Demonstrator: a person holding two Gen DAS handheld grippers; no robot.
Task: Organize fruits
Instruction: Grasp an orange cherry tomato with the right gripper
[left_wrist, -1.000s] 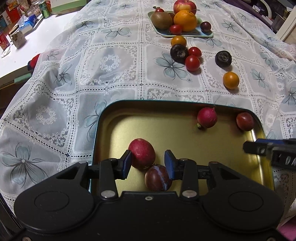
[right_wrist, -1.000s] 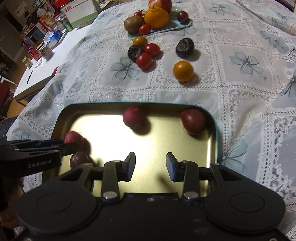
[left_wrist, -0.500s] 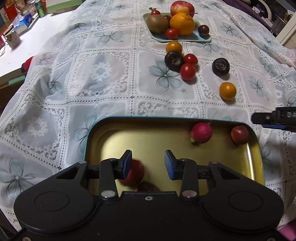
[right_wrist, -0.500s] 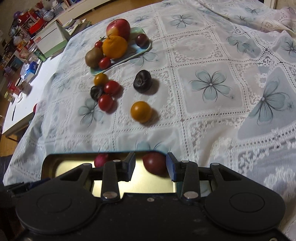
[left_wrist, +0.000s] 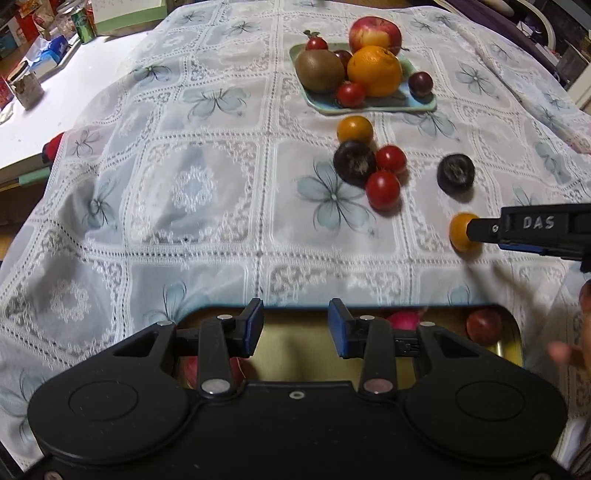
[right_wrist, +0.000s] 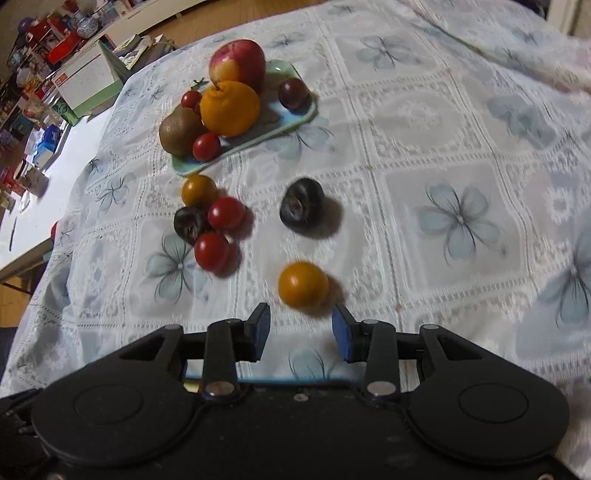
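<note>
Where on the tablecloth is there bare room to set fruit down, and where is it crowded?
Free: the wide cloth left of the loose fruit, and the flowered squares right of the lone dark fruit. Crowded: the green plate and the cluster around the red tomato just below it.

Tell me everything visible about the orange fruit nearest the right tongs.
The small round orange fruit is smooth and glossy, slightly motion-blurred, whole as far as visible. It rests alone on the white lace floral tablecloth, just ahead of the open right tongs, not yet between their blue pads. A dark purple round fruit lies beyond it. In the left view, the tongs' tip overlaps its right side.
</note>
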